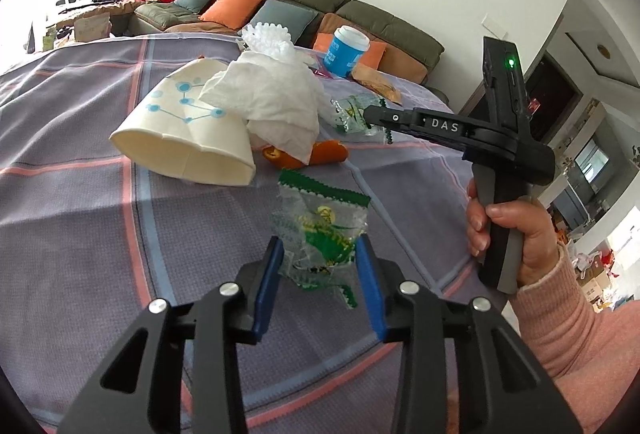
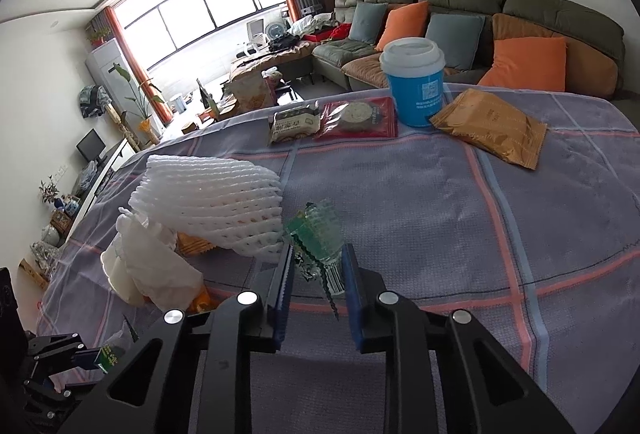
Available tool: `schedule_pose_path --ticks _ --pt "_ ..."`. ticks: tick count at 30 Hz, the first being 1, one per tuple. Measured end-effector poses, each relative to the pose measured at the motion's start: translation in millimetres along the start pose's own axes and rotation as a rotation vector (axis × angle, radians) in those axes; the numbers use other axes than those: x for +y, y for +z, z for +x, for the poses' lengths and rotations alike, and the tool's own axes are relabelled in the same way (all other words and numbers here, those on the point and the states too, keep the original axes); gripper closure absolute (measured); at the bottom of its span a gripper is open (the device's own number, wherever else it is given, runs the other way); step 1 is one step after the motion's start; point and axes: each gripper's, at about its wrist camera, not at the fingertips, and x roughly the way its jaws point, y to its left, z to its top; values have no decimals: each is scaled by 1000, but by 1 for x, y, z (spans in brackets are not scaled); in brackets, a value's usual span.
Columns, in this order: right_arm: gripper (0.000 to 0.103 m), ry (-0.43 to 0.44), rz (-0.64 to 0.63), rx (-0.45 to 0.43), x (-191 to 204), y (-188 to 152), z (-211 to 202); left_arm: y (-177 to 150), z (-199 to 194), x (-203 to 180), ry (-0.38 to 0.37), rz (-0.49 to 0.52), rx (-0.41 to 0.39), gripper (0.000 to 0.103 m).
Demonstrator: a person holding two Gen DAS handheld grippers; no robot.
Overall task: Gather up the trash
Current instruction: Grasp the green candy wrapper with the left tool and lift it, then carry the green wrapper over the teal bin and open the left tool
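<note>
A crumpled clear-and-green plastic wrapper [image 1: 320, 230] sits between the blue pads of my left gripper [image 1: 320, 254], which closes on it just above the plaid tablecloth [image 1: 80, 234]. My right gripper [image 2: 318, 266] is shut on a second clear-and-green wrapper [image 2: 318, 234]; it also shows in the left wrist view [image 1: 354, 111]. Nearby lie a tipped paper cup [image 1: 180, 129], a crumpled white tissue [image 1: 276, 101], orange peel [image 1: 328, 151] and white foam fruit netting [image 2: 212, 201].
A blue lidded cup [image 2: 416, 85], a brown snack packet [image 2: 492, 125], a red packet [image 2: 358, 117] and a pale packet [image 2: 294, 123] lie at the table's far side. A sofa with cushions [image 2: 460, 13] stands behind. The person's hand [image 1: 516, 234] holds the right gripper handle.
</note>
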Motion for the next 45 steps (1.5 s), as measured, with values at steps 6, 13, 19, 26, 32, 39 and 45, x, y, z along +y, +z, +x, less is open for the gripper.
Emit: schedule_pose_path --ticks 6,13,19,26,32,39,45 --pt "81 -23 8 -28 -1 -3 -14 0 -9 1 -7 -1 -26 70" --pt "81 10 13 -95 6 1 -40 -2 -26 2 28 16 -70 71" --pt "81 99 -39 -146 34 6 -58 -6 -50 12 66 8 -107 71" --pt "81 288 -125 -133 88 5 -57 -12 -86 24 121 -18 -175 71" --pt "81 412 -183 -71 134 0 -35 -21 -118 40 194 -50 -225 71" --pt "81 530 -250 22 189 -7 -4 -37 -157 68 293 -126 -261 71" --pt "81 622 -289 98 230 -8 20 -54 -190 94 375 -198 -302 71"
